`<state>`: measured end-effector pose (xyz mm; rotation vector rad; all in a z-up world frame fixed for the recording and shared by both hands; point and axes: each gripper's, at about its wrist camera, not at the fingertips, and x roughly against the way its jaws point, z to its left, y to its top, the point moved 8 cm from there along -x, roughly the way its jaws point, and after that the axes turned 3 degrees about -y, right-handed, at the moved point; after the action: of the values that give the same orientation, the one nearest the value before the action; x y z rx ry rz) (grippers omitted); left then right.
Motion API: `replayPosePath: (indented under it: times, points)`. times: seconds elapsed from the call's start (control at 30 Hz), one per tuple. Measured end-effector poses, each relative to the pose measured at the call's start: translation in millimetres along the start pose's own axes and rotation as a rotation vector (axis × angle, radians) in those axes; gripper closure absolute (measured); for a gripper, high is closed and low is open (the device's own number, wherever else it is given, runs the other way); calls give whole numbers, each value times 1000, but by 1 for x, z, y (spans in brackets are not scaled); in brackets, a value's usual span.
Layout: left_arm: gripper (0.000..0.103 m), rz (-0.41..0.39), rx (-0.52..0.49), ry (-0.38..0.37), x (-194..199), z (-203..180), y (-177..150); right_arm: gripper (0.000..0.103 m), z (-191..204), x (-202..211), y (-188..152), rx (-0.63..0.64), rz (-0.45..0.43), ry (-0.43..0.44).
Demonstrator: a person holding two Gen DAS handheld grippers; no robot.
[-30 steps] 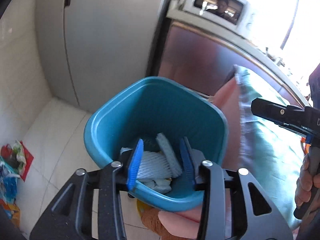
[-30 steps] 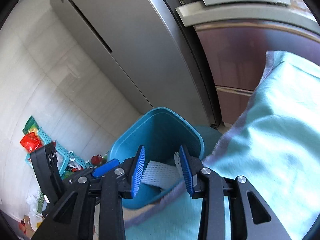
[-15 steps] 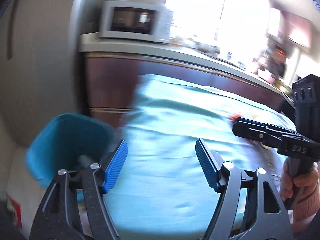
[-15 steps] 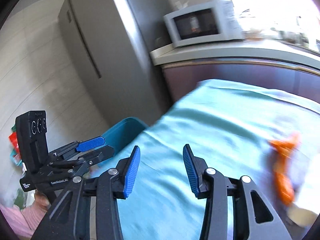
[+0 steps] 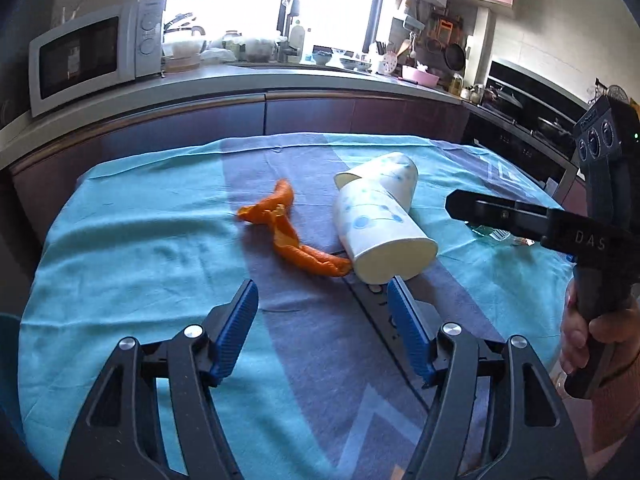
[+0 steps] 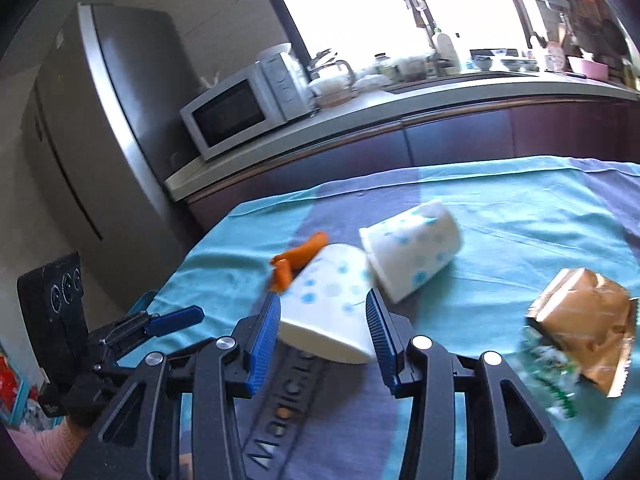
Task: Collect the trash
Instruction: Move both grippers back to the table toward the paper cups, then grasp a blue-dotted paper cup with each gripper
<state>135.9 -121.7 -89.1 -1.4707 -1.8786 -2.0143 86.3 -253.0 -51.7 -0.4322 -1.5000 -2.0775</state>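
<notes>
On the tablecloth (image 6: 520, 216), "Magic" lettering (image 6: 280, 408) beneath paper cup (image 6: 332, 304).

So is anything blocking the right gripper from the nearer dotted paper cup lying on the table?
Nothing visible does. The right gripper is open, and the nearer white blue-dotted paper cup lies on its side directly ahead of its fingertips; the orange peel lies beyond it.
</notes>
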Motion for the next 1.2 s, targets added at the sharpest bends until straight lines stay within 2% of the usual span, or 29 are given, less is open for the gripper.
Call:
replayPosePath:
  times: [0.23, 0.33, 0.37, 0.43, 0.5, 0.6, 0.8, 0.97, 1.1, 1.2]
  points:
    - [44, 58, -14, 21, -32, -11, 11, 59, -19, -21, 1, -21, 27, -17]
    - [61, 95, -9, 8, -44, -14, 12, 59, -20, -25, -2, -27, 33, -12]
    - [70, 103, -7, 6, -48, -14, 12, 59, -19, -26, -2, -27, 34, -10]
    - [80, 112, 2, 1, -55, -16, 15, 59, -19, -28, -2, -23, 33, -11]
    - [95, 115, 16, -19, -57, -17, 16, 59, -18, -28, -1, -16, 34, -12]
    - [99, 90, 37, -35, -50, -17, 18, 59, -17, -30, 1, 4, 33, -30]
    - [100, 38, 109, -86, -25, -8, 24, 59, -19, -39, 2, 20, 49, -81]
    - [100, -6, 165, -113, 1, 5, 27, 59, -18, -51, 1, 53, 78, -154]
    - [100, -38, 202, -110, 22, 19, 25, 57, -19, -63, 0, 97, 115, -251]
    - [100, -56, 226, -102, 34, 31, 23, 56, -24, -69, -1, 88, 133, -287]
